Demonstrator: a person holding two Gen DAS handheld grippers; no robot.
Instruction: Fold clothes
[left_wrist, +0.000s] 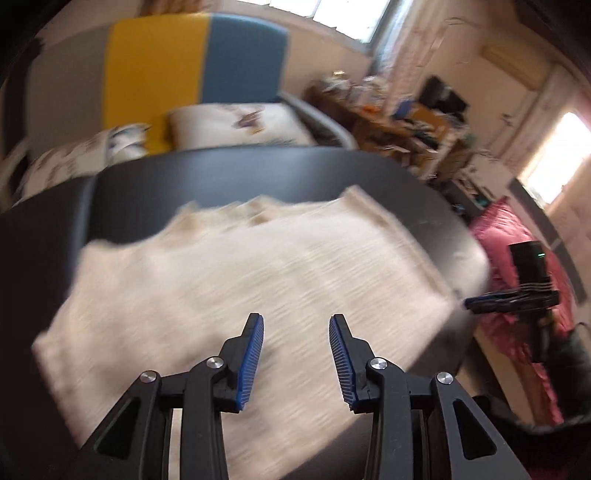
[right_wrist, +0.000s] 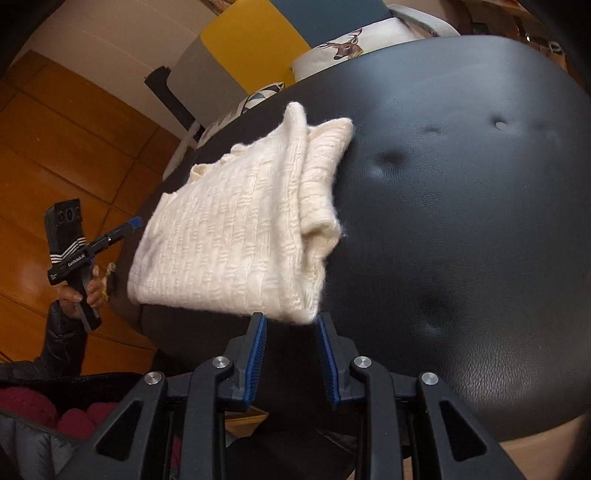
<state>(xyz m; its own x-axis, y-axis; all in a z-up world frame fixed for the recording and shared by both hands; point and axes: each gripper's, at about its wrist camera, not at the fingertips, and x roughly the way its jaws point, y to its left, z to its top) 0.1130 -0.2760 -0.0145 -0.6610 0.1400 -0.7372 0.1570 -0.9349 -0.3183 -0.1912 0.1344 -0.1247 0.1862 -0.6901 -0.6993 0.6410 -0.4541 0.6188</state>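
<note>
Sweater (right_wrist: 236, 236): it is laid folded near the left edge of the black padded seat (right_wrist: 461, 221), so the bundle is supported.
Left tool (left_wrist: 296, 354): fingers apart, nothing is held.
Right tool (right_wrist: 290, 360): fingers apart and empty, just before the sweater's near corner.

This is a lived-in bedroom at home. In the left wrist view, a padded headboard (left_wrist: 192, 62) in yellow and blue panels stands at twelve o'clock, with printed pillows (left_wrist: 240, 123) against it. At two o'clock a wooden desk (left_wrist: 399, 125) is heaped with small clutter under a bright window (left_wrist: 351, 14); at three o'clock pink bedding (left_wrist: 517, 251) lies bunched. The right wrist view shows a wooden floor (right_wrist: 74, 147) at nine o'clock and a deer-print cushion (right_wrist: 351, 44) at twelve o'clock behind a black dimpled leather seat (right_wrist: 461, 184) bearing a folded cream knit (right_wrist: 229, 229).
</note>
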